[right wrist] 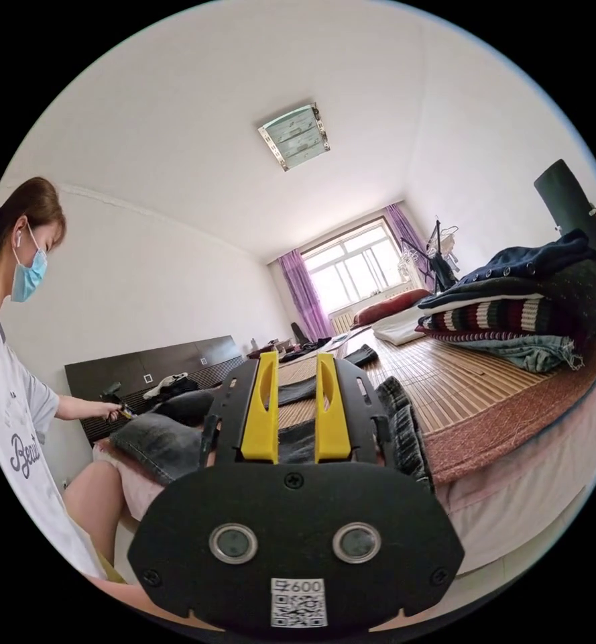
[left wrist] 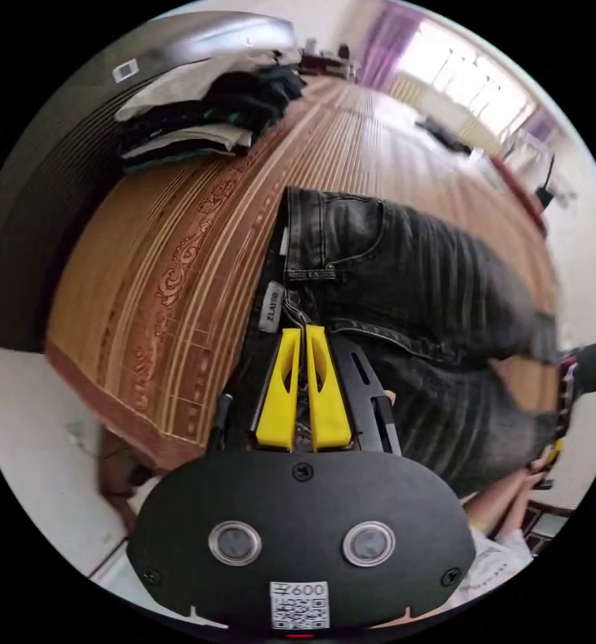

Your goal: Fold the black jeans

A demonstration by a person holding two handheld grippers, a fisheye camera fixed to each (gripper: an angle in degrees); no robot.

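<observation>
The black jeans (left wrist: 405, 282) lie flat on a bamboo mat (left wrist: 177, 268) covering a bed, waistband toward me and legs running away to the right. My left gripper (left wrist: 302, 330) has its yellow jaws pressed together on the waistband by the zipper. In the right gripper view the jeans (right wrist: 398, 416) hang over the bed's near edge. My right gripper (right wrist: 295, 359) is at the leg end, jaws apart, with the denim showing between and beyond them. A person's hand holds the left gripper (right wrist: 118, 400) at the far waistband end.
One stack of folded clothes (left wrist: 204, 121) sits by the dark headboard (left wrist: 36, 201). Another pile (right wrist: 512, 315) lies on the mat to the right of the right gripper. A person in a white T-shirt (right wrist: 9, 429) stands beside the bed. More dark garments lie far down the mat.
</observation>
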